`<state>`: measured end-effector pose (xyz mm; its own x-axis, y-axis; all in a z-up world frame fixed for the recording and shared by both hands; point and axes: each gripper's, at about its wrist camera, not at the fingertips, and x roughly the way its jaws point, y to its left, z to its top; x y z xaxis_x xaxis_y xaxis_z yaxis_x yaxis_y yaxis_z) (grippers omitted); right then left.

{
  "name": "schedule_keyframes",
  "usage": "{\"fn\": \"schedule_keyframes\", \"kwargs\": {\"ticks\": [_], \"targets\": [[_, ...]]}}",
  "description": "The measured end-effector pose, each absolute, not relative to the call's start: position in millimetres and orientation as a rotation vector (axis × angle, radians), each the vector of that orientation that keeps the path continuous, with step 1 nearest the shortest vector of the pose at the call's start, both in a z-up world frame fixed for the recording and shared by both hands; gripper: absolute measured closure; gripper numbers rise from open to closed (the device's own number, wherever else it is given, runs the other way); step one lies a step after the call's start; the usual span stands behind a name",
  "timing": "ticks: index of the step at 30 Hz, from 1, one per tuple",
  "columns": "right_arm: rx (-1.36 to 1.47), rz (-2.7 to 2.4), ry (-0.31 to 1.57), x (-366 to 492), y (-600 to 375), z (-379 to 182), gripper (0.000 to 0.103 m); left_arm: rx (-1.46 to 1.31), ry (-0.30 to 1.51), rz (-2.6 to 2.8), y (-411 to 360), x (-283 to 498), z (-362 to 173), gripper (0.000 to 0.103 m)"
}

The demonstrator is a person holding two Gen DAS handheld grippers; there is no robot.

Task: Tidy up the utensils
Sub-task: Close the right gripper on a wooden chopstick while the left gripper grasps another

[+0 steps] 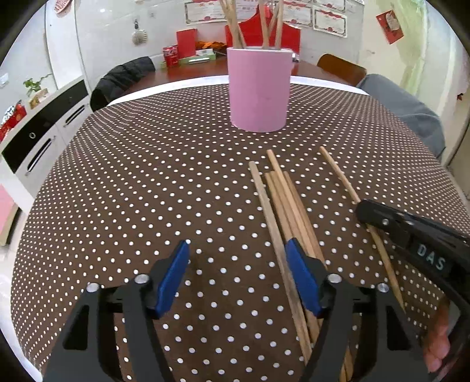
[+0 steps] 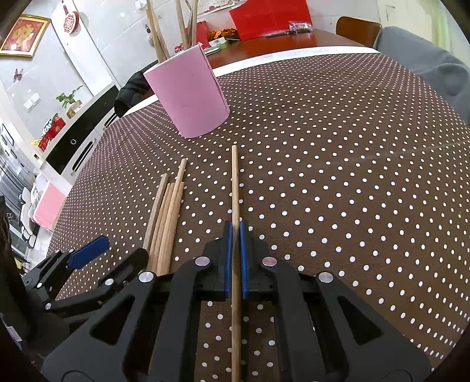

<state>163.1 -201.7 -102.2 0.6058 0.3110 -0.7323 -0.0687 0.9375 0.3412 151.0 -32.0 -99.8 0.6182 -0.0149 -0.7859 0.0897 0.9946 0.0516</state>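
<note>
Right gripper (image 2: pixel 235 235): its blue pads are pressed together on a single chopstick (image 2: pixel 234 182), which runs straight up the middle of the right wrist view, its far tip pointing toward the holder.
Left gripper (image 1: pixel 238 276): jaws stand apart with nothing between the pads; the right-hand pad hangs over the loose chopsticks, and whether it touches them I cannot tell.
Loose chopsticks (image 1: pixel 282 205): a bundle of four or five lying side by side on the tablecloth (image 1: pixel 147 176), right of centre in the left wrist view; left of the held stick in the right wrist view.
Pink holder (image 1: pixel 258 88): upright at upper centre of the left wrist view, well apart from the bundle, with several chopsticks (image 1: pixel 265 26) already standing in it.
Step in hand: as I judge it, carrying the clamped stick to the holder.
Doing it well: lift clear of the cloth first, then tip the stick toward upright so its lower end enters the mouth between the sticks already there; let go only once the end is well inside.
Watch for: the long stick swinging in a narrow grip, and knocking the light holder at its rim.
Left side next: probably centring over one stick of the bundle, not several.
</note>
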Motion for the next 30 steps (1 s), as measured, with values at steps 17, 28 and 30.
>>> {"fn": "schedule_keyframes", "kwargs": {"ticks": [17, 28, 30], "targets": [[0.306, 0.234, 0.898, 163.5, -208.4, -101.3, 0.097, 0.073, 0.961, -0.008, -34.4, 163.1, -101.0, 0.027], [0.276, 0.221, 0.897, 163.8, -197.3, -100.1, 0.098, -0.006, 0.901, -0.133, 1.9, 149.4, -99.9, 0.097], [0.267, 0.21, 0.892, 163.6, -195.2, -99.3, 0.098, -0.012, 0.896, -0.139, 3.1, 150.1, -99.7, 0.097]]}}
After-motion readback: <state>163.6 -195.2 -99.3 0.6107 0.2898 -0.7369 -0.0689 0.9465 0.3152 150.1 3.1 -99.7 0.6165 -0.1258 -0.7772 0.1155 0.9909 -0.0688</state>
